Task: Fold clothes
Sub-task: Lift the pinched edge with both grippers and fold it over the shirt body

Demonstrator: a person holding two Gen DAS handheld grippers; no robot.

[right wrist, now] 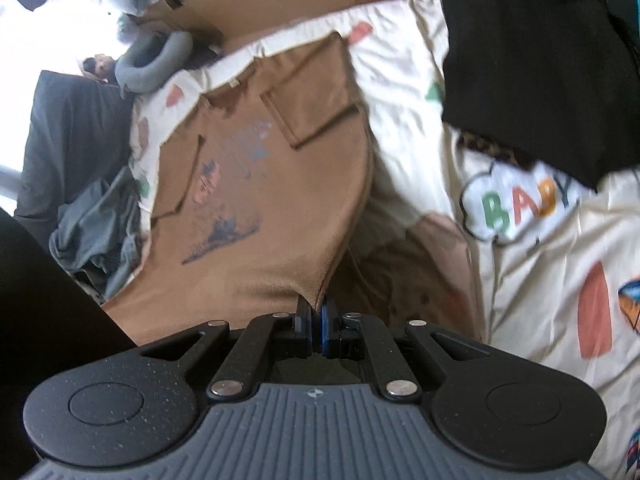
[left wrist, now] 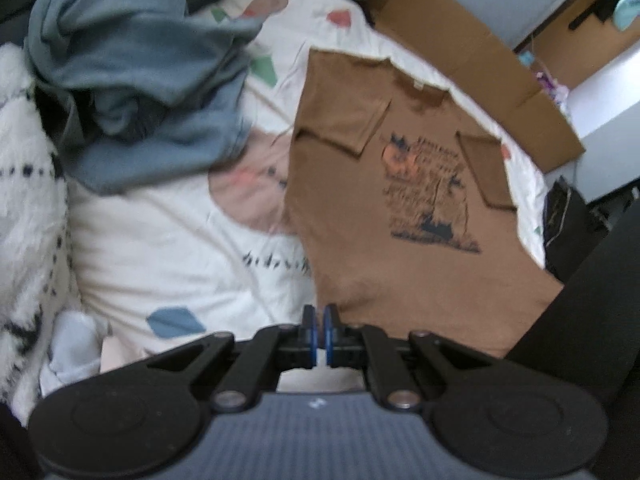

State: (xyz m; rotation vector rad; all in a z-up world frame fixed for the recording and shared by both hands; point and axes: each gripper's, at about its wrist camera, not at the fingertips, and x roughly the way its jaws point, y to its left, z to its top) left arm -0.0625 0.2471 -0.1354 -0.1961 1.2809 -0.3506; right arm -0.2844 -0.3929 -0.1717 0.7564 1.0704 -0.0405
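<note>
**Brown tee, sleeves in, both corners pinched at the hem**

Over on the left, a grey-blue garment [left wrist: 140, 80] sits crumpled in a heap on the bed [left wrist: 168, 240], so there's at least that one left to fold. Next to it, the brown T-shirt [left wrist: 400, 208] lies print-up on the bedding, both short sleeves already turned in over the chest, body at full length. By my read, the side folds are in and the bottom-to-top fold is what remains.

Left gripper [left wrist: 319, 334]: fingers pressed nearly together at the shirt's near hem edge; whether cloth sits between them is too blurred to call.

Right gripper [right wrist: 316, 328]: fingers clamped on the other hem corner, fabric lifted into a taut ridge.

Far right, a dark folded stack [right wrist: 540, 60] rests on the bed.
</note>
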